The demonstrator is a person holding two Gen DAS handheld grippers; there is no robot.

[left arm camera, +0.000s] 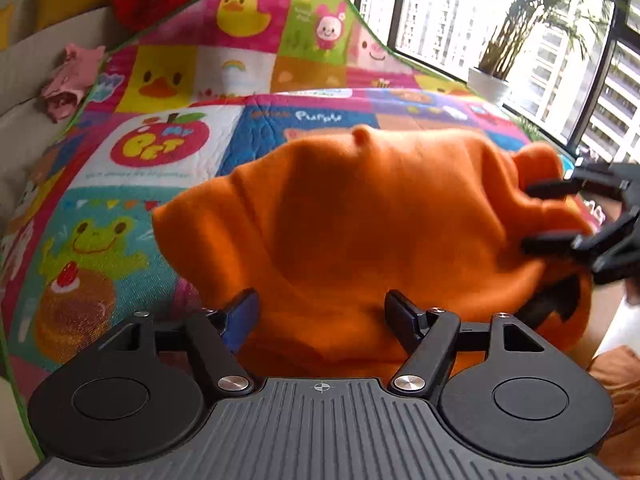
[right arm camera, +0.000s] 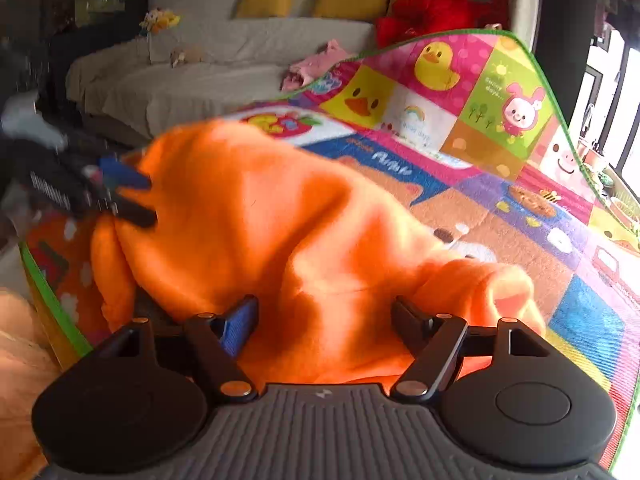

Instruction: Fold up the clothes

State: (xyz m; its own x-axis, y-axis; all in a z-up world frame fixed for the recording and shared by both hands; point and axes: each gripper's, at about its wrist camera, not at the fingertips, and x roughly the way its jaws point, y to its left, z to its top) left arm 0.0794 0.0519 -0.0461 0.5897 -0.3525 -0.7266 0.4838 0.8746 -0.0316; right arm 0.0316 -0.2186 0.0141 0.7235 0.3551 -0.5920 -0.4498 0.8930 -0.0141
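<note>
Spreading wide, the jaws of the left gripper (left arm camera: 320, 314) are seen apart, with the orange garment (left arm camera: 360, 240) bunched between them; whether the pads press on the fleece cannot be told. The right gripper (right arm camera: 324, 316) is likewise held well open over the same cloth, its 2 fingers straddling a raised fold without a clear pinch. The garment is a thick, soft orange fleece, rumpled into a mound with deep creases and a rolled edge, and it lies on the cartoon play mat (left arm camera: 168, 148). Its near part is hidden behind both gripper bodies, and its shape as a garment cannot be made out. Beyond the mat, a pale sofa (right arm camera: 224, 68) with yellow cushions (right arm camera: 352, 0) is seen.
</note>
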